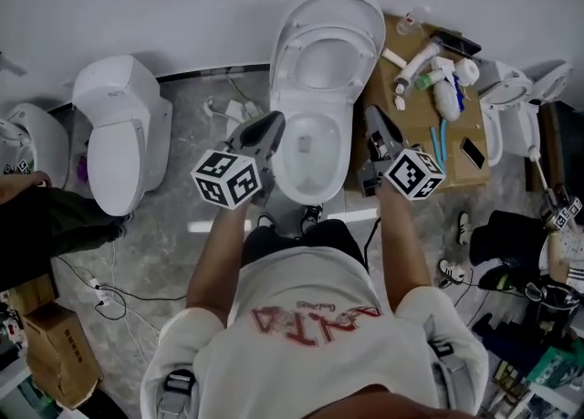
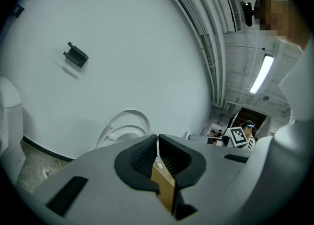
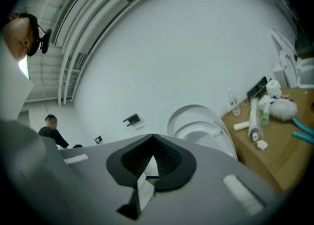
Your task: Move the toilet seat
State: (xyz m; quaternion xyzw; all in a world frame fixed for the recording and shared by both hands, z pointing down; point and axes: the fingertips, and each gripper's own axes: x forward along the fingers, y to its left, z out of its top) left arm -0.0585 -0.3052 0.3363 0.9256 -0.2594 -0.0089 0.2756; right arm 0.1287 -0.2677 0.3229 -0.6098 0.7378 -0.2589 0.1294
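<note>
Left gripper [image 2: 157, 138]: jaws closed together, nothing between them; on the bowl's left side.
Right gripper [image 3: 153, 136]: jaws closed, empty; on the bowl's right side.
Toilet seat [image 1: 363, 54]: raised, leaning back with its lid towards the wall, clear of both grippers.
Toilet bowl [image 1: 310, 148]: uncovered, between the grippers.
Wooden table [image 1: 415, 116]: just right of the toilet, carrying tubes and bottles.

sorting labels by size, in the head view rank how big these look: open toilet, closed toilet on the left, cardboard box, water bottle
1. open toilet, with its lid raised
2. closed toilet, only slightly smaller
3. cardboard box, nearer the camera, so flattered
4. water bottle, by far the smallest
</note>
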